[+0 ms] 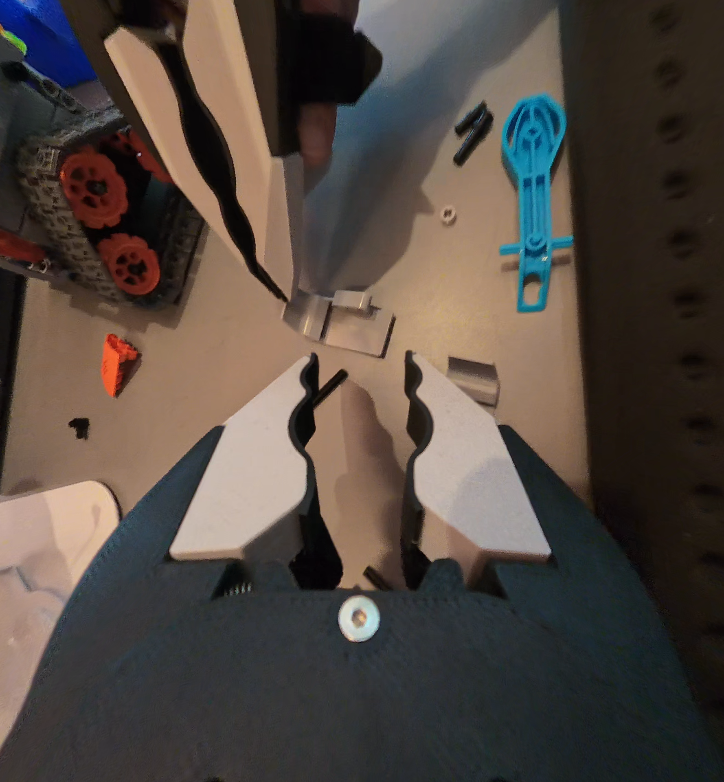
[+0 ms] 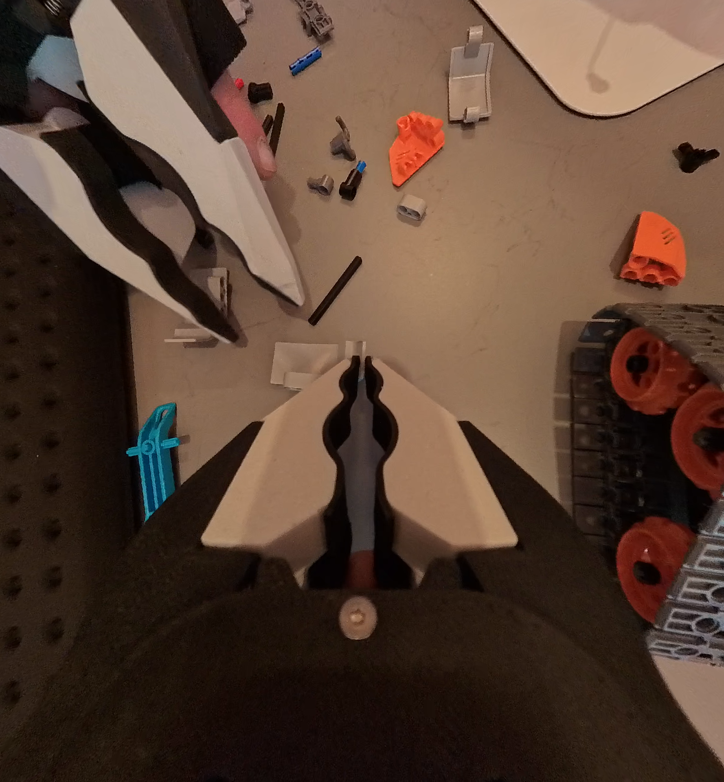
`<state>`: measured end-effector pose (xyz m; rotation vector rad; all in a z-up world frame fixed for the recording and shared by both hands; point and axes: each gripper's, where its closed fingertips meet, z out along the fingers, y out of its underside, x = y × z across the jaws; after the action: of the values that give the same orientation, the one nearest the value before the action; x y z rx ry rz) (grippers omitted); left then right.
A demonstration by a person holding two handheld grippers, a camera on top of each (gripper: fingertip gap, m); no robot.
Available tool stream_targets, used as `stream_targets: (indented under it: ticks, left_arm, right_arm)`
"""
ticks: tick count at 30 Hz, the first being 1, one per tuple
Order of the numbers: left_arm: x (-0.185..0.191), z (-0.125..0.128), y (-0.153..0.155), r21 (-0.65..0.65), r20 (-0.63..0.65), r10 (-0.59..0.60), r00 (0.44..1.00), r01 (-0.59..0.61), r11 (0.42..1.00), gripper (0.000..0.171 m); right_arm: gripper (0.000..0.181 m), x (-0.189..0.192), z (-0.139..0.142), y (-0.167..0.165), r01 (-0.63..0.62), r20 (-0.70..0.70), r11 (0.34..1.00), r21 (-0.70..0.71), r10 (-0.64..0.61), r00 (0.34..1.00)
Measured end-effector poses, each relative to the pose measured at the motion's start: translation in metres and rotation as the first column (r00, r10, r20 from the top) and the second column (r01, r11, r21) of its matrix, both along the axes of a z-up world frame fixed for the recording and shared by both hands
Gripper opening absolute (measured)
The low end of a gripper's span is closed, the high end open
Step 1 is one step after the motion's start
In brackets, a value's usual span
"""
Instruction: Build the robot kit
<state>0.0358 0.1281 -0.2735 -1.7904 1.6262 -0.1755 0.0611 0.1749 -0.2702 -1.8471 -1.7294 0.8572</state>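
Observation:
My right gripper is shut on the thin tab of a flat light-grey panel piece lying on the tan table. In the left wrist view it comes down from the top, its tip at the edge of that panel. My left gripper is open and empty, hovering just short of the panel. A black axle lies by its left fingertip. In the right wrist view the left gripper is at the upper left with the axle beside it.
A tracked vehicle with orange wheels stands right of my right gripper. A turquoise tool, a curved grey piece, orange pieces and small pins lie scattered. A dark pegboard bounds one side, a white tray another. My hands' fingertips stand some 6 cm from each other.

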Motion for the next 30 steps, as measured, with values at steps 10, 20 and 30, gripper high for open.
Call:
stream_targets:
  ticks: [10, 20, 30]
  left_arm:
    - [-0.056, 0.029, -0.026, -0.010, -0.028, -0.018, 0.999, 0.017, 1.000, 0.043]
    - [-0.048, 0.005, -0.057, -0.098, -0.082, -0.055, 0.995, 0.047, 0.994, 0.042]
    - [-0.040, -0.015, -0.039, -0.081, -0.144, -0.078, 0.987, 0.067, 0.994, 0.037]
  right_arm:
    - [0.006, -0.002, 0.011, -0.003, -0.019, -0.050, 1.000, 0.019, 0.020, 0.999]
    - [0.006, -0.005, 0.013, -0.022, -0.113, -0.059, 0.993, 0.019, 0.114, 0.992]
    - [0.004, -0.012, 0.006, -0.052, -0.231, -0.036, 0.973, 0.013, 0.231, 0.972]
